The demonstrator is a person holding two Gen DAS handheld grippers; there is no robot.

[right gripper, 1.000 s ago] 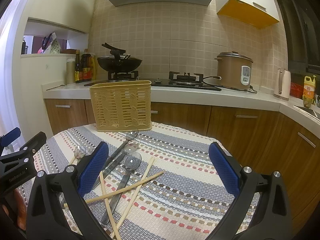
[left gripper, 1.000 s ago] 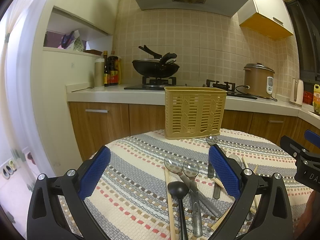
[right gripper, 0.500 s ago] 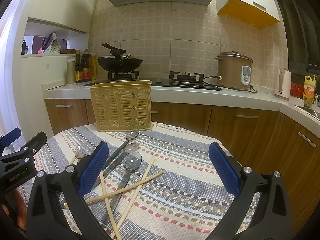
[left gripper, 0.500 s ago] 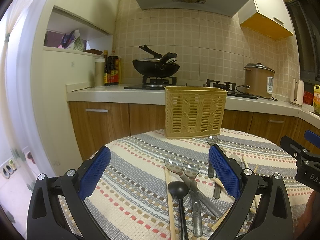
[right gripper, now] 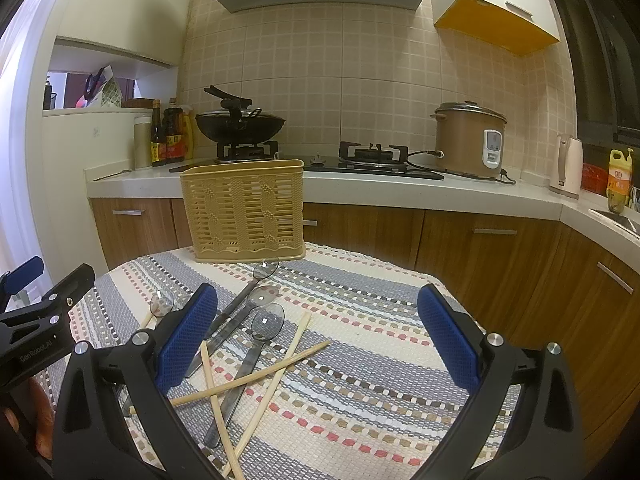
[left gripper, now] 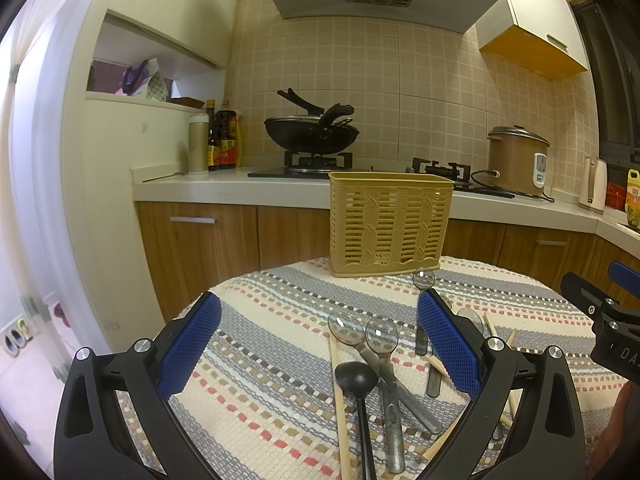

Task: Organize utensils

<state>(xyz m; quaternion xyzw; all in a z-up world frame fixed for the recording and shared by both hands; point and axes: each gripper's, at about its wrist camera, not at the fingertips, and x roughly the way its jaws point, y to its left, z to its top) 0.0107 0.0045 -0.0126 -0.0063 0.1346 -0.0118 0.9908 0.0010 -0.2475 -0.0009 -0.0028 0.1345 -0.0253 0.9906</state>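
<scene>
Utensils are all loose on the bench (right gripper: 360,364), none in the basket (right gripper: 244,212) yet; spoons (right gripper: 267,322) and chopsticks (right gripper: 256,374) lie crossed in a heap on the striped cloth, with a black ladle (left gripper: 356,378) nearest my left side; the basket stands upright at the far edge of the bench, one spoon bowl just in front of it.

Judging from that, I'm at the very first pick; I'd go for something on top of the pile, probably the ladle or the chopstick lying over the rest, since pulling a buried spoon would drag its neighbours; pinch across the handle, not the bowl, and lift straight before swinging toward the basket, then drop it handle-down so it stands.

Left tool (left gripper: 318,344) is spread wide with nothing in it, hovering over the near edge, pads (left gripper: 190,350) level and pointing at the basket; the ladle sits between its fingers in view but below them, untouched. Right tool (right gripper: 318,344) is likewise wide apart and empty, hanging above the chopsticks, roughly level; each tool shows at the edge of the other's view, so they're side by side.
</scene>
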